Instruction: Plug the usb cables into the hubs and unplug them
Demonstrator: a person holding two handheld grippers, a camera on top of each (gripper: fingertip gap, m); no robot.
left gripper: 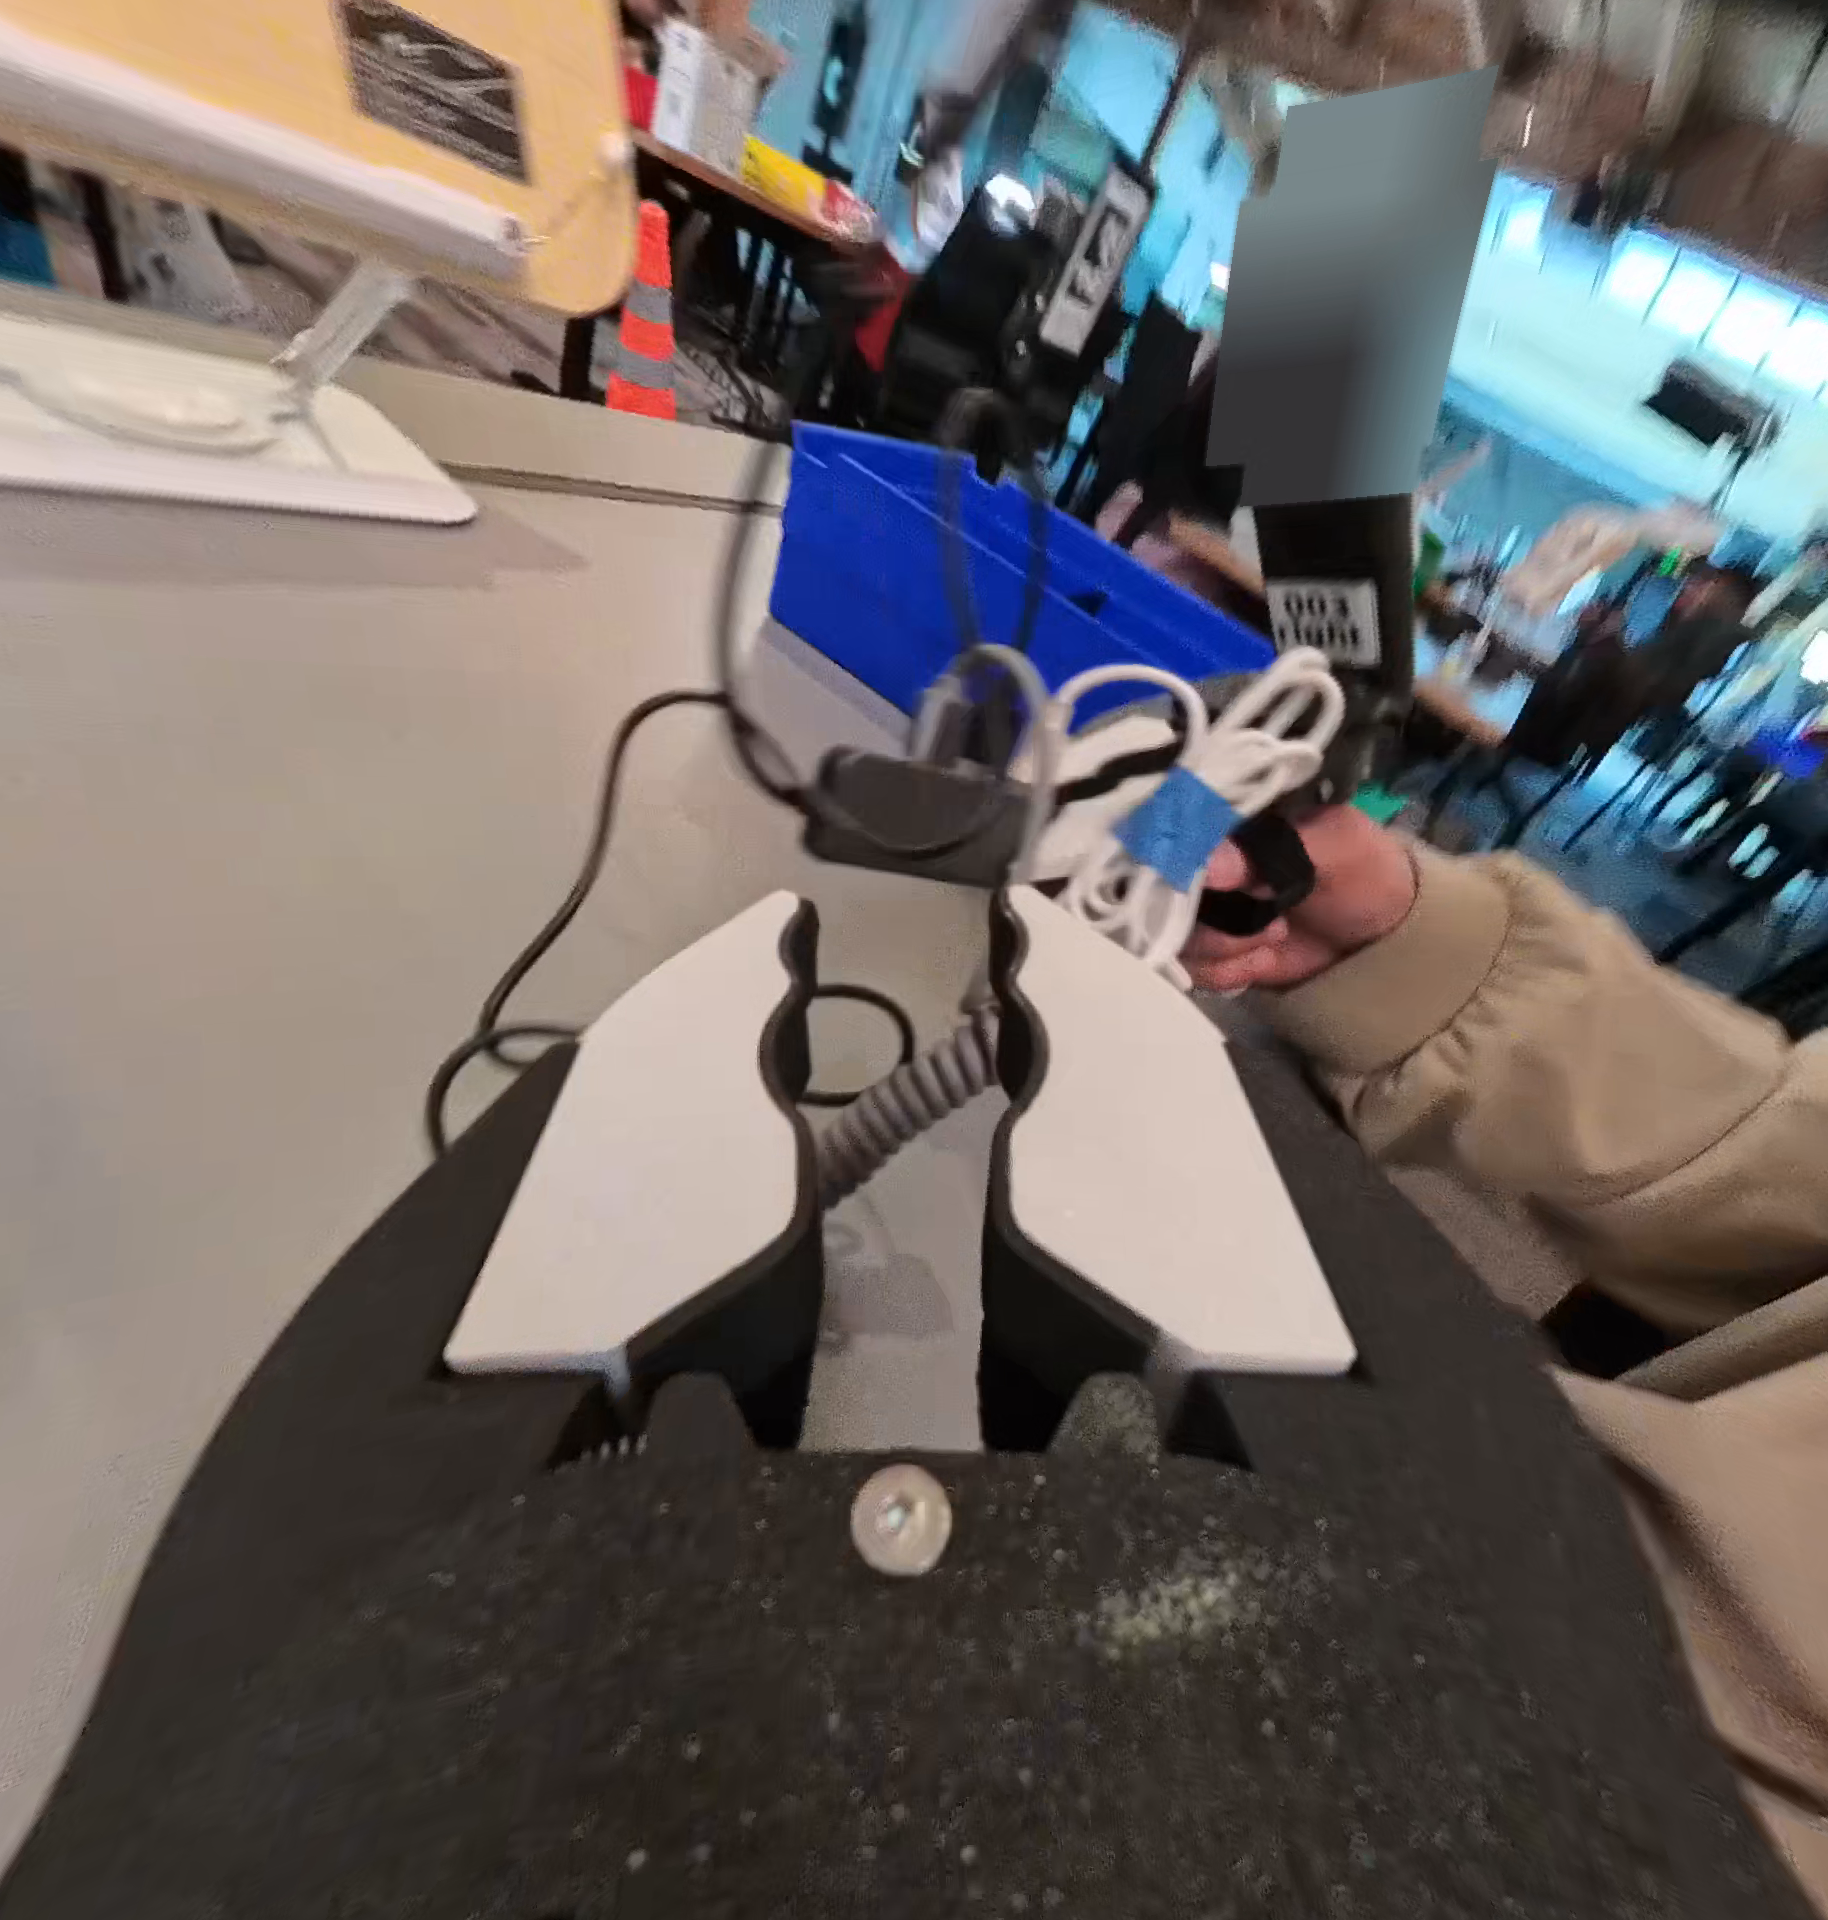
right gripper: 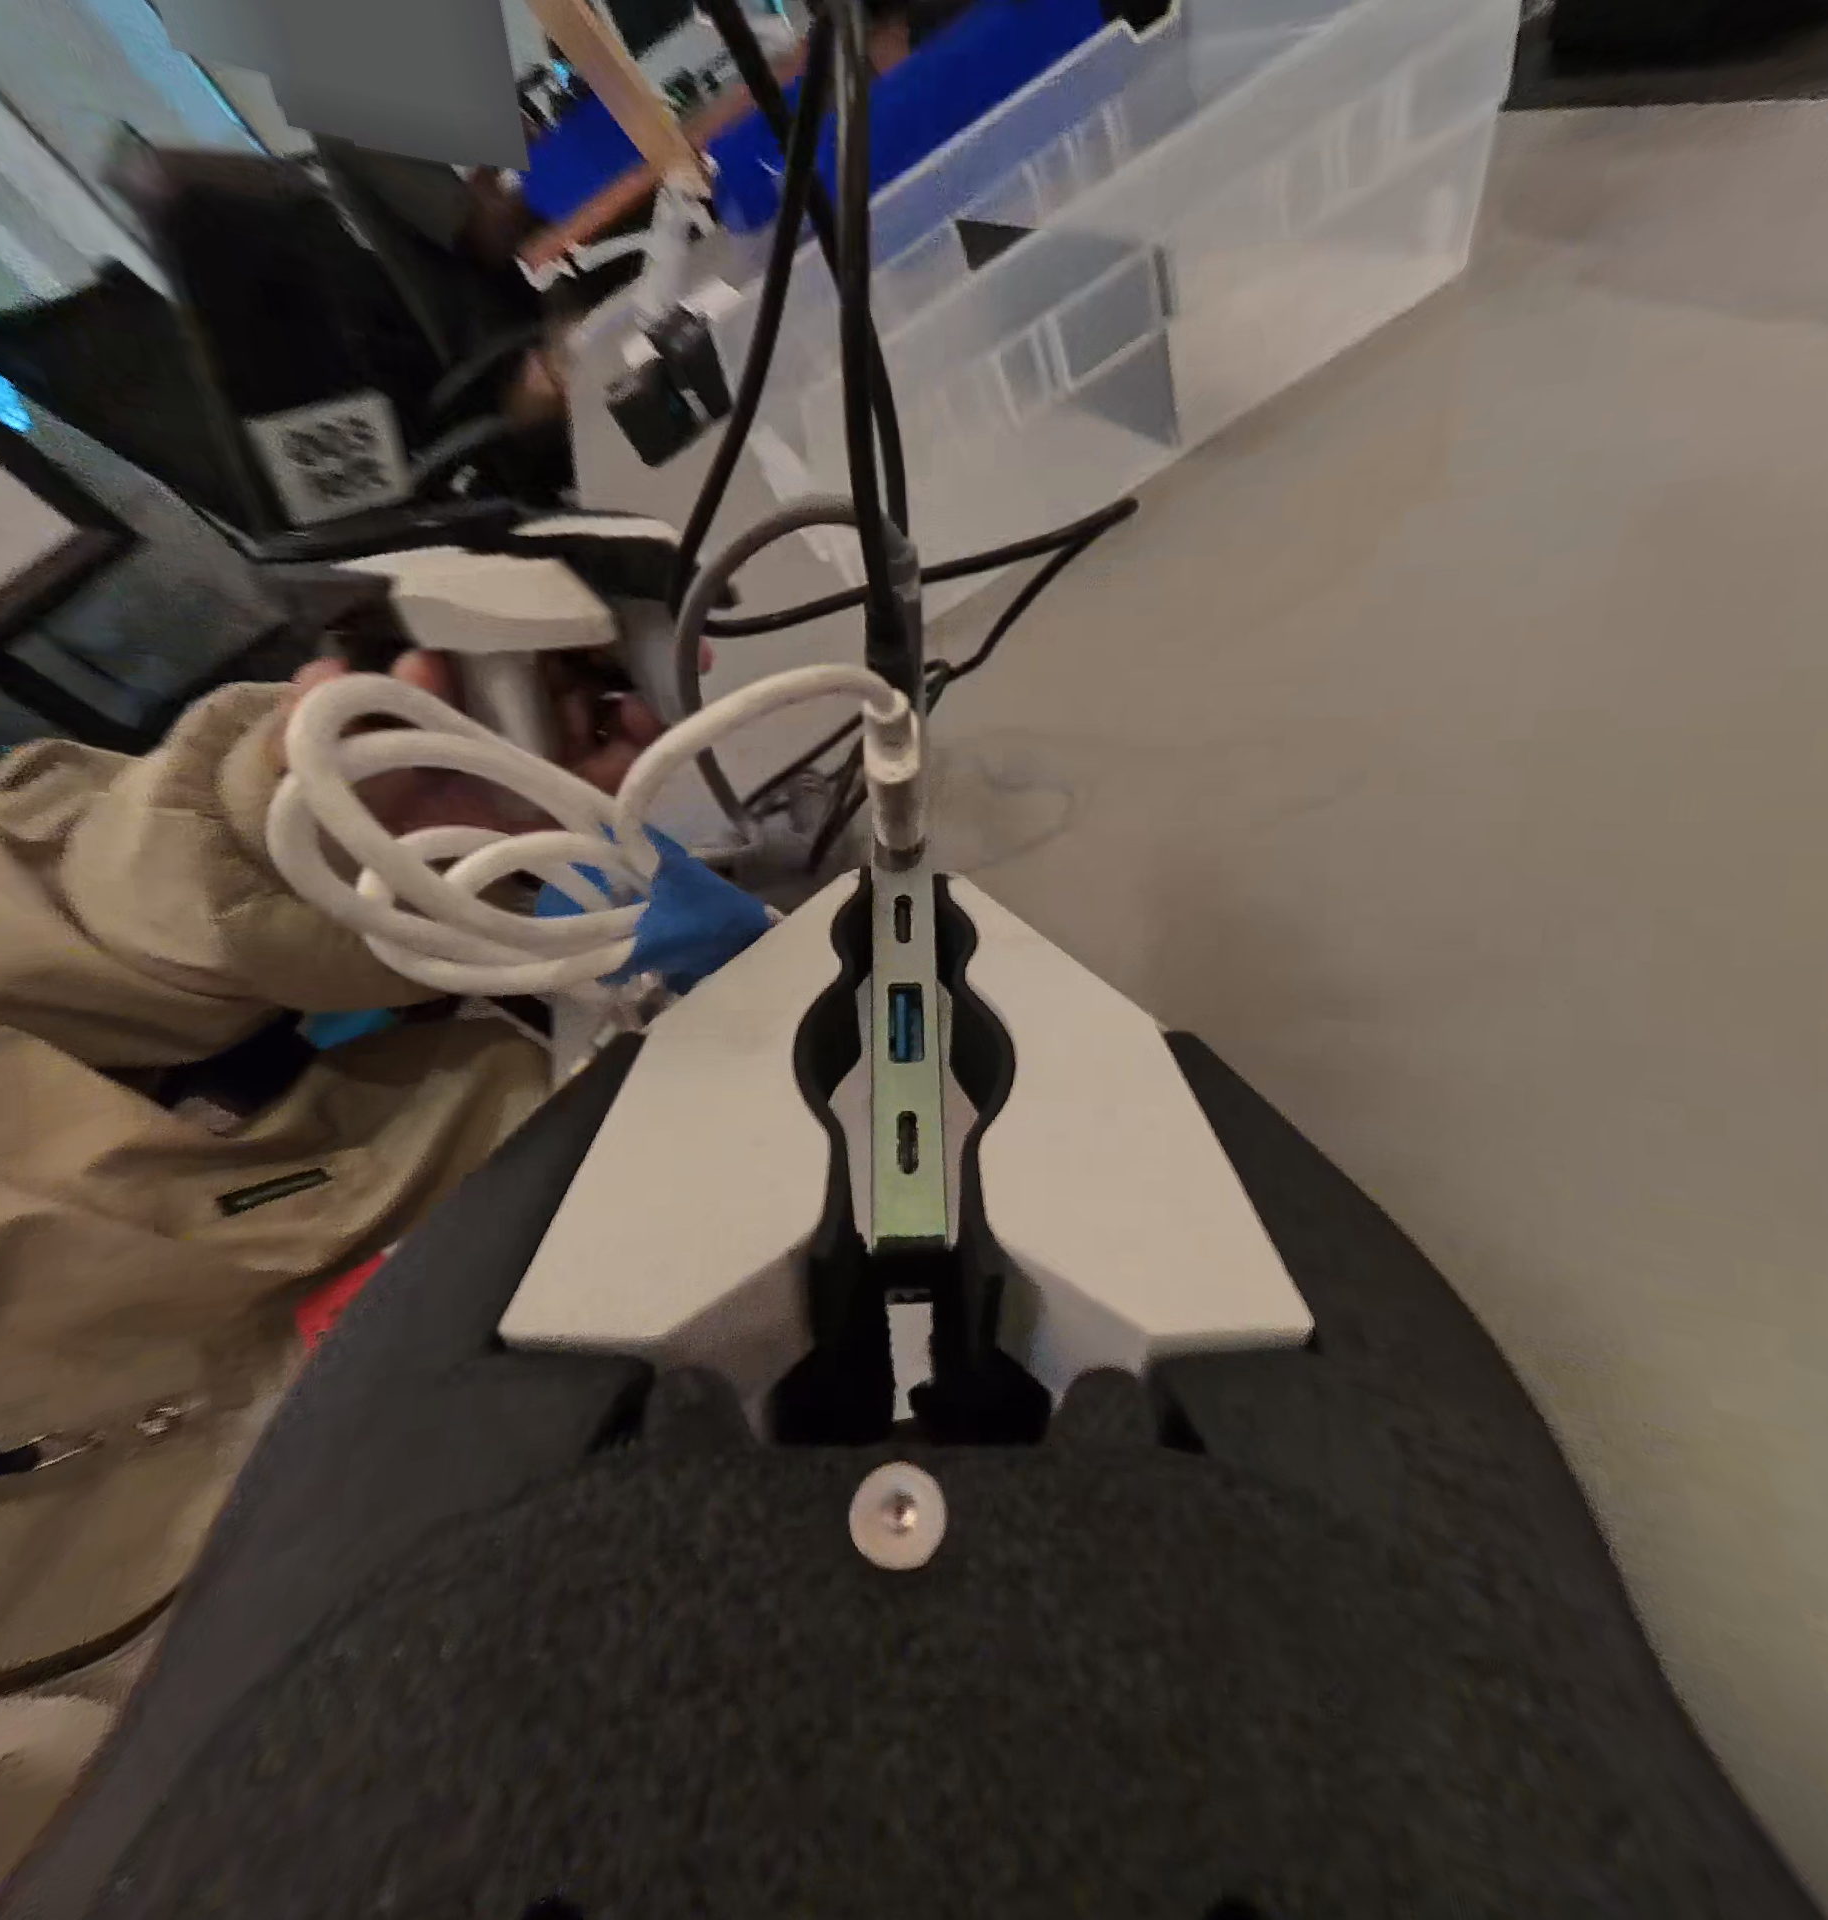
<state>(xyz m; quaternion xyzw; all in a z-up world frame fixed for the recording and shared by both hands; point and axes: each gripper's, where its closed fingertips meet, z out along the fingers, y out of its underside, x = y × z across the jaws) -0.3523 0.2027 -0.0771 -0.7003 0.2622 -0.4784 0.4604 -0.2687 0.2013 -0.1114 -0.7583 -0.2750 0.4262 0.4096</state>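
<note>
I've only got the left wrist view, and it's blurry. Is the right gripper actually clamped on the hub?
Observer: Yes. The right gripper is shut on the hub, which stands edge-up between its fingers.
Operator: Any free ports on it?
Observer: Three on the upward edge are empty: a blue port between two small oval ones. The white cable appears plugged into the hub's far end.

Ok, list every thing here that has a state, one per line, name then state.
right gripper: shut on the hub, held off the table.
hub: clamped edge-up, three side ports empty, cables plugged at its far end.
white cable: coiled, bound with blue tape, one end plugged in.
left gripper: open, empty, just short of the hub.
blue bin: resting on the table.
</note>
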